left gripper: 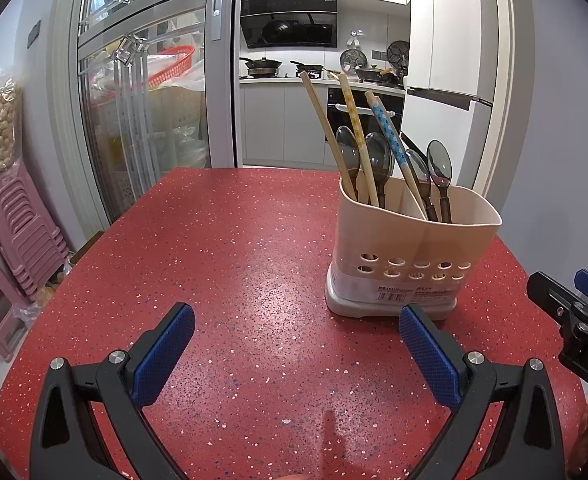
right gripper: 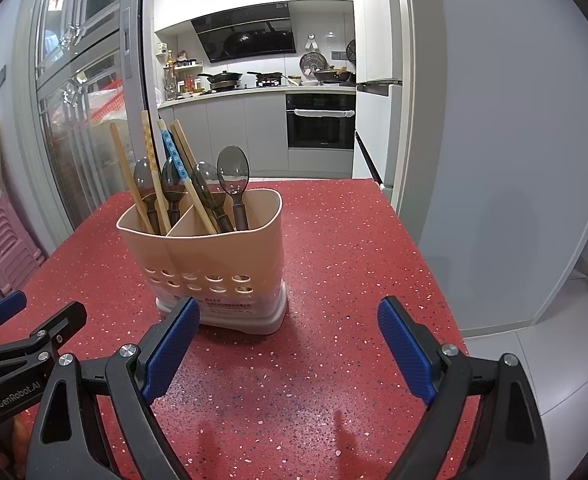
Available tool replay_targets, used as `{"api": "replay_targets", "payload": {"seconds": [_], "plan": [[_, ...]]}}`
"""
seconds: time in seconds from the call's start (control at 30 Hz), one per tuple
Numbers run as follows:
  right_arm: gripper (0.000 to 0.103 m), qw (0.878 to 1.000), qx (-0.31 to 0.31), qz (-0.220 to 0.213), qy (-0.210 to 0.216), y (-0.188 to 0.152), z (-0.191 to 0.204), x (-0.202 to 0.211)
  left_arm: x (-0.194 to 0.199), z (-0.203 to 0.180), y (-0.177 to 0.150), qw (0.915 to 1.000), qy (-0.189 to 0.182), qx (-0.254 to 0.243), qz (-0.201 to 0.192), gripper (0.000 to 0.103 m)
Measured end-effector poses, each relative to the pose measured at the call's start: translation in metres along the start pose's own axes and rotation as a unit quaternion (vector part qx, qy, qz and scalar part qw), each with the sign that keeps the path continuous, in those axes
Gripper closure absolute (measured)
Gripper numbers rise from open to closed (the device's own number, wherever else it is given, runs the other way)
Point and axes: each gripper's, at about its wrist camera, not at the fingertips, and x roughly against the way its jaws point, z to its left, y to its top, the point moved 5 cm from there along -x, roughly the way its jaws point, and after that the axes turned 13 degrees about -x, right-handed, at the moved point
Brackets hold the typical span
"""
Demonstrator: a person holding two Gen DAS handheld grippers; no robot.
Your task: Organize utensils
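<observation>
A beige utensil holder [left gripper: 413, 248] stands upright on the red speckled table [left gripper: 214, 260], split into two compartments. Each side holds two dark translucent spoons [right gripper: 233, 172] bowl-up and leaning chopsticks [right gripper: 152, 168], some plain, some patterned. The left gripper [left gripper: 295, 344] hovers over the tabletop, spread wide and holding nothing. The right gripper [right gripper: 288, 346] is just beside it, likewise wide and holding nothing, near the holder's base.
</observation>
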Motion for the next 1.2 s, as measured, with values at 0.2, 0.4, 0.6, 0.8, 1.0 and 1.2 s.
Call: {"api": "replay_targets", "payload": {"seconds": [0.2, 0.4, 0.6, 0.8, 1.0, 1.2], "plan": [[0.011, 1.000, 0.000, 0.001, 0.000, -0.0003, -0.0002, -0.0001, 0.0000, -0.0007, 0.0000, 1.0000, -0.001, -0.001, 0.001, 0.000], [0.011, 1.000, 0.000, 0.001, 0.000, -0.0008, -0.0006, -0.0001, -0.0006, -0.0006, 0.0001, 1.0000, -0.001, 0.000, 0.001, 0.000], [0.011, 1.000, -0.001, 0.002, 0.001, -0.0010, -0.0010, -0.0004, -0.0007, -0.0012, 0.0003, 1.0000, -0.001, 0.000, 0.001, 0.000], [0.011, 1.000, 0.000, 0.001, 0.000, -0.0012, -0.0010, -0.0004, -0.0007, -0.0013, 0.0004, 1.0000, -0.001, -0.001, 0.001, 0.000], [0.011, 1.000, 0.001, 0.002, 0.001, -0.0018, -0.0008, -0.0007, -0.0007, -0.0012, 0.0005, 1.0000, -0.001, 0.000, 0.001, 0.000], [0.011, 1.000, 0.002, 0.003, 0.001, -0.0028, -0.0009, -0.0014, -0.0001, -0.0008, 0.0007, 1.0000, 0.000, -0.001, 0.000, 0.000]]}}
